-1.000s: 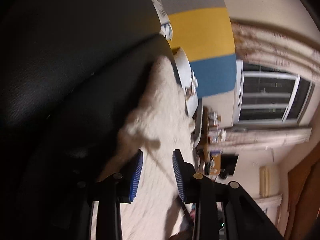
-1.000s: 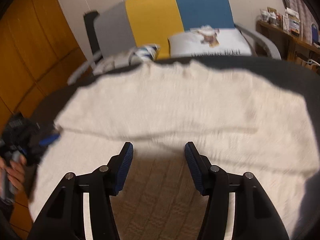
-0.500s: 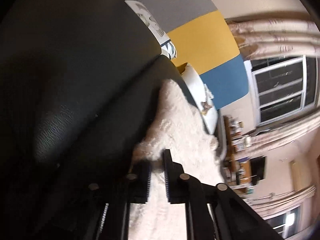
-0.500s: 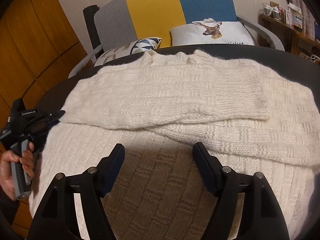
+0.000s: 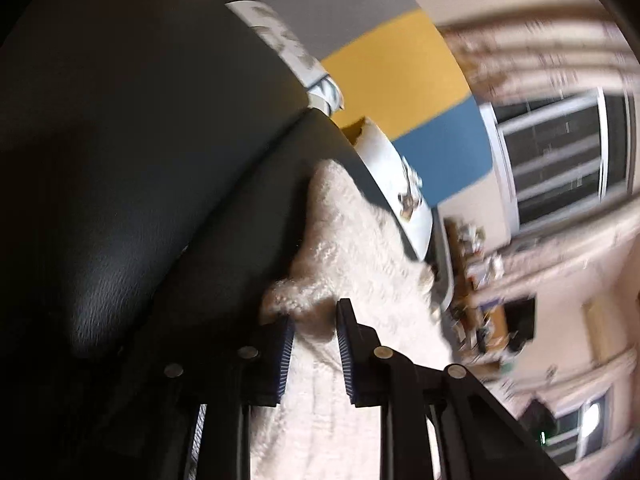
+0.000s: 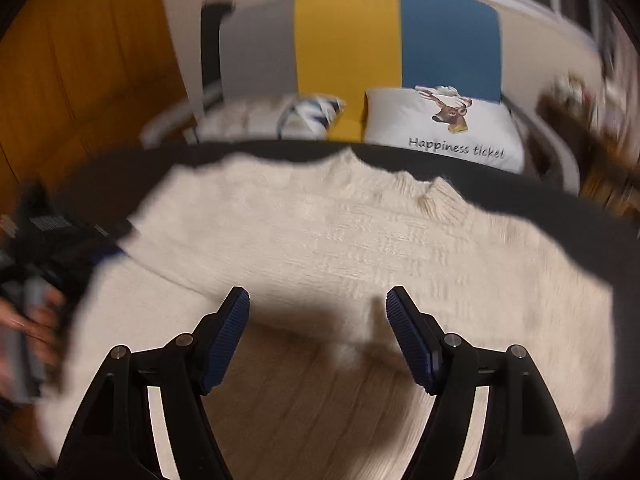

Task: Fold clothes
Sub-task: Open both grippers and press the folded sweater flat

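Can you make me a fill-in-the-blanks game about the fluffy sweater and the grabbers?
1. The sweater is the colour ____.
2. The right gripper is wide ____ above the sweater.
3. The pillow shows a ____ above its words.
4. The left gripper has the sweater's ____ between its fingers.

Missing words: white; open; deer; edge

Both claws share one build: the left claw [image 5: 314, 354] and the right claw [image 6: 318, 336] have matte black angular arms studded with round silver screws, and each finger [image 6: 224, 340] carries a ribbed blue pad. In the right wrist view, the left claw's black body shows a small white label, too blurred to read
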Available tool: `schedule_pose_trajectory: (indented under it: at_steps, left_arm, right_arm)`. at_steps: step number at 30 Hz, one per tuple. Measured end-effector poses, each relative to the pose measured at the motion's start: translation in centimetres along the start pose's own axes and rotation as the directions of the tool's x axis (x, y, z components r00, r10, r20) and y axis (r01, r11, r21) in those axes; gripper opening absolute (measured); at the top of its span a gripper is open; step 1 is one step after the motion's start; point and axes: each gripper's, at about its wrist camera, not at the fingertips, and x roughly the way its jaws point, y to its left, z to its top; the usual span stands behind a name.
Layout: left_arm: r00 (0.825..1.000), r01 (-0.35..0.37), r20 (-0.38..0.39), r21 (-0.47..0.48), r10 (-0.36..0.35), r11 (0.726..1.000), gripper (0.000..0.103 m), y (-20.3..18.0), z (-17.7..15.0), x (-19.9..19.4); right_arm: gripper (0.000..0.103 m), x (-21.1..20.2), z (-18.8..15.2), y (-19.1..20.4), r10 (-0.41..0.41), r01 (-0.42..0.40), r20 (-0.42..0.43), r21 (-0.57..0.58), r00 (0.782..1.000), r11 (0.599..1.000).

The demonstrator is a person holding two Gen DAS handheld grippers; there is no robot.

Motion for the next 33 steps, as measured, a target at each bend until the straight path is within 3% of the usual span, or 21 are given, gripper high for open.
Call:
schedule_pose_trajectory:
  at_steps: [1, 2, 4, 6, 8, 10, 13, 14, 18, 21, 26, 30, 33]
  left_arm:
    - [1.0, 0.016, -0.015, 0.003, -0.016, 1.0, 0.022, 0.0, 0.2, -0.2]
    - [0.999, 0.032, -0.029, 0.006, -0.032, 0.999, 0.028, 0.0, 0.4, -0.5]
    - [0.997, 0.057, -0.05, 0.02, -0.056, 0.998, 0.029, 0.0, 0.7, -1.4]
    - [0.995, 0.095, -0.049, 0.05, -0.092, 0.994, 0.03, -0.1, -0.4, -3.5]
    - [0.987, 0.152, -0.057, 0.066, -0.148, 0.986, 0.03, -0.3, -1.9, -5.1]
    - [0.985, 0.157, -0.088, 0.115, -0.147, 0.981, 0.03, -1.4, -3.6, -5.1]
    - [0.994, 0.03, -0.113, 0.167, -0.011, 0.985, 0.03, -1.0, -6.2, -4.1]
    - [0.994, 0.002, -0.107, 0.161, 0.016, 0.987, 0.02, -0.4, -6.8, -4.0]
    - [0.999, -0.016, -0.043, 0.141, 0.022, 0.99, 0.019, 0.6, -7.6, -5.2]
    - [0.999, -0.015, -0.031, 0.168, 0.02, 0.986, 0.027, 0.3, -8.0, -6.3]
    - [1.0, -0.012, -0.004, 0.262, 0.014, 0.965, 0.028, -2.1, -6.6, -6.2]
    - [0.991, -0.098, -0.064, 0.288, 0.121, 0.952, 0.026, -1.9, -5.7, -4.1]
    - [0.986, -0.132, -0.049, 0.332, 0.157, 0.934, 0.023, -1.3, -6.2, -4.2]
  right_arm:
    - [0.078, 1.4, 0.1, 0.4, -0.032, 0.031, -0.036, -0.025, 0.999, 0.999]
    - [0.082, 1.9, -0.2, 0.7, -0.049, 0.048, -0.021, -0.046, 0.999, 0.998]
    - [0.087, 1.8, -0.2, 1.0, -0.052, 0.051, -0.008, -0.07, 0.999, 0.996]
    - [0.095, 1.9, -0.5, 1.4, -0.041, 0.04, -0.012, -0.094, 0.999, 0.995]
    - [0.097, 2.1, -0.7, 1.8, -0.056, 0.054, -0.014, -0.109, 0.998, 0.993]
    - [0.098, 2.1, -0.7, 1.7, -0.052, 0.05, -0.015, -0.106, 0.999, 0.993]
    - [0.1, 2.1, -0.7, 1.5, -0.034, 0.032, -0.016, -0.095, 0.999, 0.995]
    - [0.1, 2.1, -0.7, 1.5, -0.033, 0.031, -0.017, -0.096, 0.999, 0.995]
    - [0.101, 2.0, -0.6, 1.5, -0.029, 0.027, -0.021, -0.095, 0.999, 0.995]
    - [0.103, 2.1, -0.5, 1.4, -0.021, 0.018, -0.03, -0.098, 0.999, 0.995]
    - [0.103, 1.0, -0.8, 1.5, -0.06, 0.055, -0.044, -0.103, 0.997, 0.993]
    - [0.103, -1.2, -2.7, 1.8, -0.124, 0.118, -0.051, -0.109, 0.991, 0.987]
    - [0.103, -2.9, -4.1, 2.1, -0.172, 0.165, -0.056, -0.114, 0.984, 0.98]
